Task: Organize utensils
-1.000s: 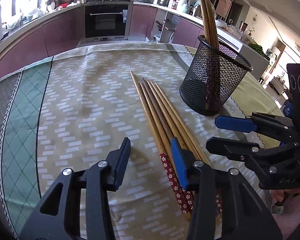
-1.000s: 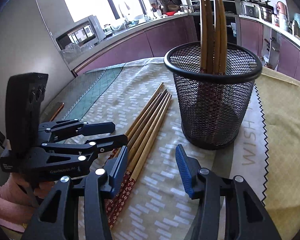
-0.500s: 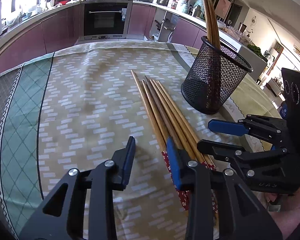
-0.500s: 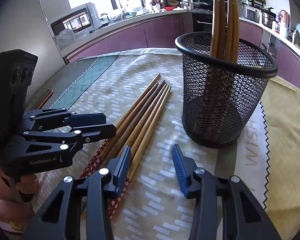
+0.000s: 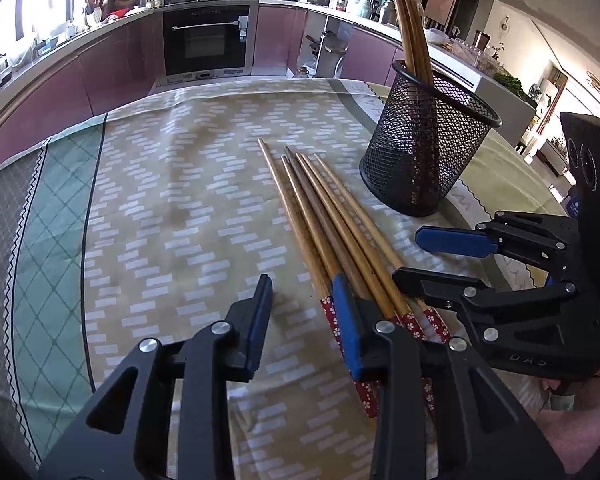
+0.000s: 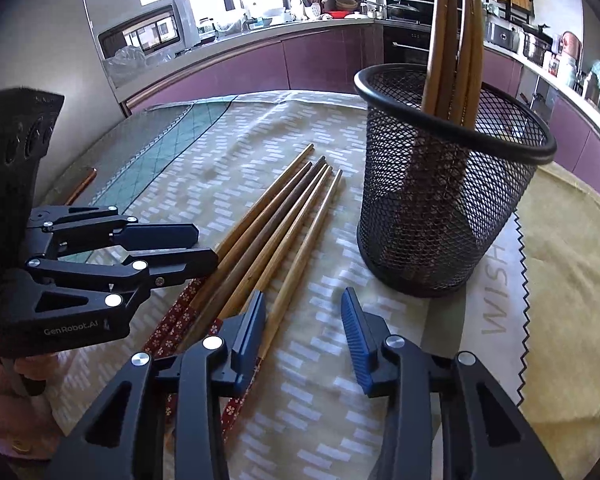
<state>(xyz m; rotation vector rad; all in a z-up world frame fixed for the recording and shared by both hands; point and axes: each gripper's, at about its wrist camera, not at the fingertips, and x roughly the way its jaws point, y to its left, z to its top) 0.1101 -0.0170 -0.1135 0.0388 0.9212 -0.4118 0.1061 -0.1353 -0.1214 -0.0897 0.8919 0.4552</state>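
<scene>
Both grippers have narrowed their jaws since a second ago. Left gripper [image 5: 302,312] part open, empty. Right gripper [image 6: 303,328] part open, empty, its jaws just narrowing further. Five chopsticks [image 5: 324,220] lie on tablecloth [image 5: 160,220] beside mesh cup [image 6: 448,200], which holds more.

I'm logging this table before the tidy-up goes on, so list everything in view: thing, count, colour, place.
Loose chopsticks: five, brown wood with red flowered ends, flat on the cloth, left of the holder.
Mesh holder: one, black, upright on the cloth.
Chopsticks in holder: about four, brown, standing upright.
Tablecloth: one, beige with white dashes and a green border, covering the table.
Left gripper: black with blue fingers, open, beside the loose chopsticks' left edge.
Right gripper: black with blue fingers, open, at their right edge.
</scene>
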